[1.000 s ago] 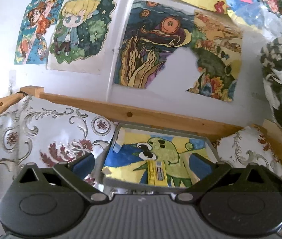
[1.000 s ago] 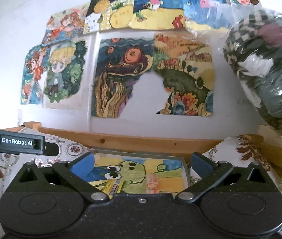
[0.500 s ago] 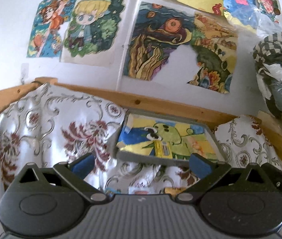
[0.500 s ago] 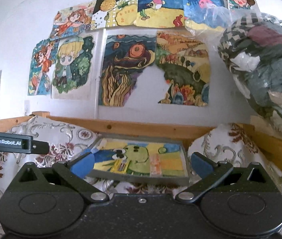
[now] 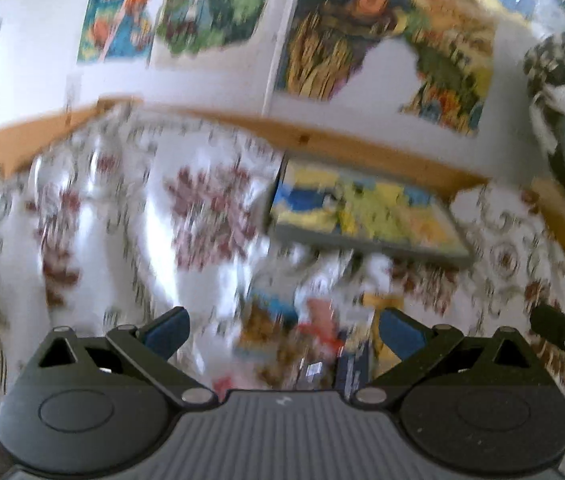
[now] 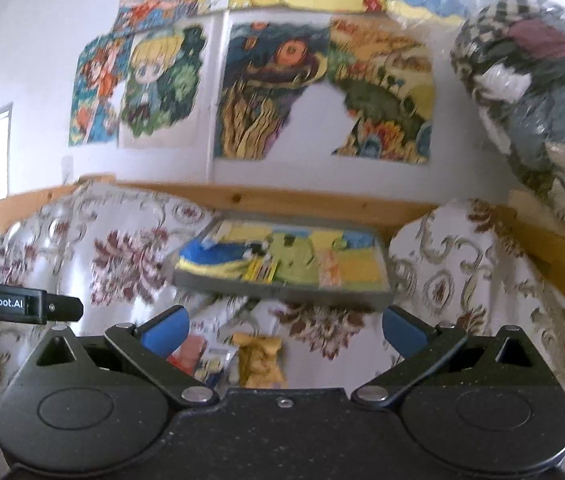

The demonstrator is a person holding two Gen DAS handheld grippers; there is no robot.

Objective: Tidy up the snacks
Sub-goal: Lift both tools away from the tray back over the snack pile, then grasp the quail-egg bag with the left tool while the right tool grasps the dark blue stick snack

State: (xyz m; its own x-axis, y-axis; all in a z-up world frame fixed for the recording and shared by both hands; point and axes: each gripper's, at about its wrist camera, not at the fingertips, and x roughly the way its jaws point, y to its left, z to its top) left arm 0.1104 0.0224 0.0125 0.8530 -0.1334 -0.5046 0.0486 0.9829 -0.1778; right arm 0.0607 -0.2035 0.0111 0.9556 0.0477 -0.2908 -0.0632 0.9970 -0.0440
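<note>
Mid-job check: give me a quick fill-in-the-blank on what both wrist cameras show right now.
1. Both the left gripper and the right gripper have their jaws ___.
2. The tray lies on a ___-patterned cloth.
3. The yellow snack packet lies ___ the tray, nearer the camera.
4. Behind the tray runs a ___ rail.

Missing words: open; floral; in front of; wooden

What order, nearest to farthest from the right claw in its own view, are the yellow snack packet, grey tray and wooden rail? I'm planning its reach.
1. Yellow snack packet, just ahead of the right claw, slightly left.
2. Grey tray, beyond it, centre.
3. Wooden rail, behind the tray, against the wall.
</note>
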